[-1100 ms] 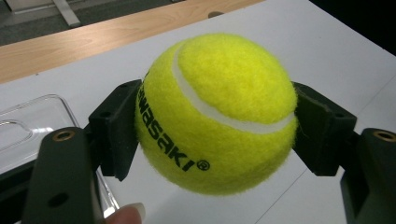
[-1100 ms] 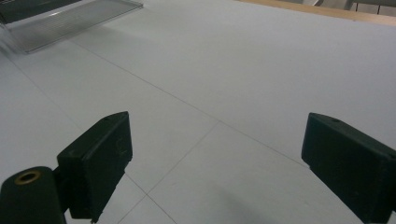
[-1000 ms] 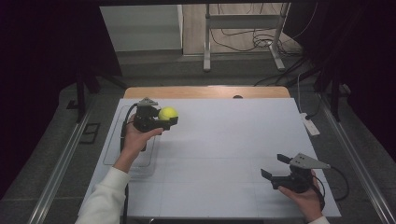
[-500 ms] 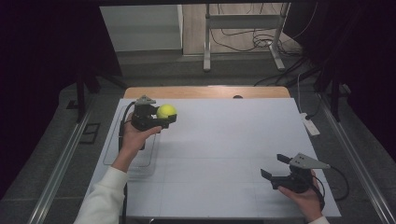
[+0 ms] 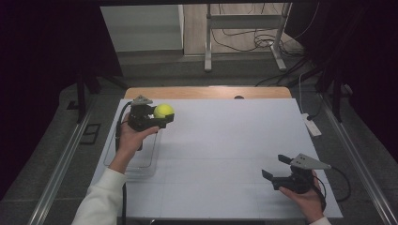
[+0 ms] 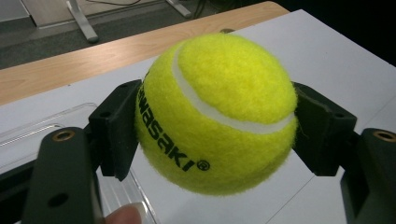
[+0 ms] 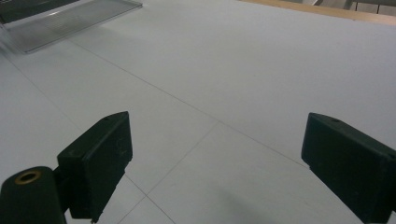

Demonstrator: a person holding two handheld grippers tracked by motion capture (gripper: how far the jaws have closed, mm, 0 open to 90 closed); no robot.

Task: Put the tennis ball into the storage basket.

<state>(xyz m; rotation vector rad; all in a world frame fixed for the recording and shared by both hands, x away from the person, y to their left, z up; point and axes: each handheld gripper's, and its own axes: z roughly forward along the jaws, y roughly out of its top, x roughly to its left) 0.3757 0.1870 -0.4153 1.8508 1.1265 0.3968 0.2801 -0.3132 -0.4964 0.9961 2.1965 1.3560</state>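
Left tool point(image 5: 162, 117) pinching a yellow tennis ball point(image 5: 164, 110) across its widest part, one black pad on each flank, so as to keep a round, fuzzy thing from rolling out of the grip. Held clear of the tabletop point(image 5: 225, 140), at the far left of the white sheet, just past the far end of a clear plastic tray point(image 5: 152, 157) lying flat along that edge. Seen close in the left gripper view: ball point(image 6: 217, 114) seated squarely between the pads, white seam curving over the top, black lettering on the lower face, tray rim point(image 6: 51, 123) below and to the left. Probably carried low and level for setting down, either into the tray or onto the open sheet; impossible to tell which. Right tool point(image 5: 276, 168) spread wide and carrying nothing, resting near the front right corner, well apart from the ball, likely parked out of the way with jaws ready. In the right gripper view, bare white sheet between the pads point(image 7: 100, 154), tray corner point(image 7: 70, 18) far off.
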